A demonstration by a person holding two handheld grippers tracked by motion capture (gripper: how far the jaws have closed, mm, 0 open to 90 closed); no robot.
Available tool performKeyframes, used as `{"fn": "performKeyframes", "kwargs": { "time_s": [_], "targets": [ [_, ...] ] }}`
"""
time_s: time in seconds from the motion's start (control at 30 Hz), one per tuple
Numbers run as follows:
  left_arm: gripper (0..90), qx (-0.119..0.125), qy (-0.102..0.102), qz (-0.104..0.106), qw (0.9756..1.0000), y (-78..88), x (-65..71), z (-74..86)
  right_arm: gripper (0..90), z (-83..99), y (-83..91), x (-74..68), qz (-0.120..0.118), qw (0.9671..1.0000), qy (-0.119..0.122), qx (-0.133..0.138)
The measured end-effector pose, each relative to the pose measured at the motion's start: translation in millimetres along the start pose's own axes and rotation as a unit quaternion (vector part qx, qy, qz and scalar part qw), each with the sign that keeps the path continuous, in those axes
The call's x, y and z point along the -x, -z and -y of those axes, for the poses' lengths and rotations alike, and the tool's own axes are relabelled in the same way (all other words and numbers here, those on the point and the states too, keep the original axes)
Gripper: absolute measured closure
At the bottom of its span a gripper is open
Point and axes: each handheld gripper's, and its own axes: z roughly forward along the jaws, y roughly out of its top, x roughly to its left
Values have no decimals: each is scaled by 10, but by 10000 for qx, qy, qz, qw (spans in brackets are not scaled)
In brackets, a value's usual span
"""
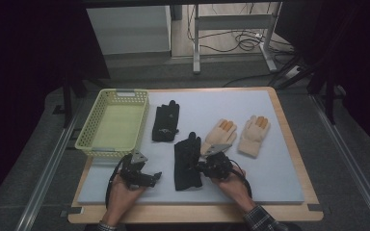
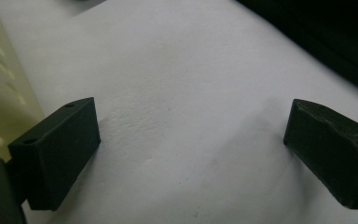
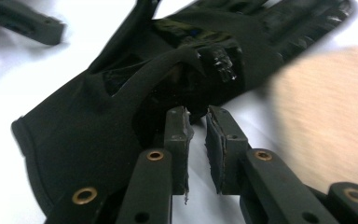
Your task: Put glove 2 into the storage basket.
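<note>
The near black glove [image 1: 187, 162], soft matte fabric with a raised fold, lay flat on the smooth pale mat [image 1: 279, 178], right of the perforated yellow basket [image 1: 112, 122]. The right gripper [image 3: 196, 122] had its jaws nearly together, pinching that fold. The left gripper [image 1: 150, 177], below the basket, held its blocky jaws wide apart over bare mat.

This looks like a lab or test room set up for recording. A wooden worktop [image 1: 289, 144] carries a grey foam mat [image 1: 212, 106] and stands between metal rails [image 1: 48, 168] on grey carpet. Behind it, loose cables [image 1: 243, 41] trail around a metal stand [image 1: 231, 29], with dark curtains at both sides.
</note>
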Motion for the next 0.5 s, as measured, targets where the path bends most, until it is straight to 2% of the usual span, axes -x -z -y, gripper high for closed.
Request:
{"fn": "performKeyframes", "kwargs": {
  "time_s": [0.13,0.33,0.5],
  "targets": [
    [37,-12,-7,5,10000,2,-1,0,761,-73,24,-50,60,9997,231,53],
    [37,-8,-17,2,10000,1,-3,-1,677,-311,146,138,177,9991,104,367],
    [36,-4,-3,4,10000,1,0,0,626,-615,-14,281,246,9986,176,425]
  ]
}}
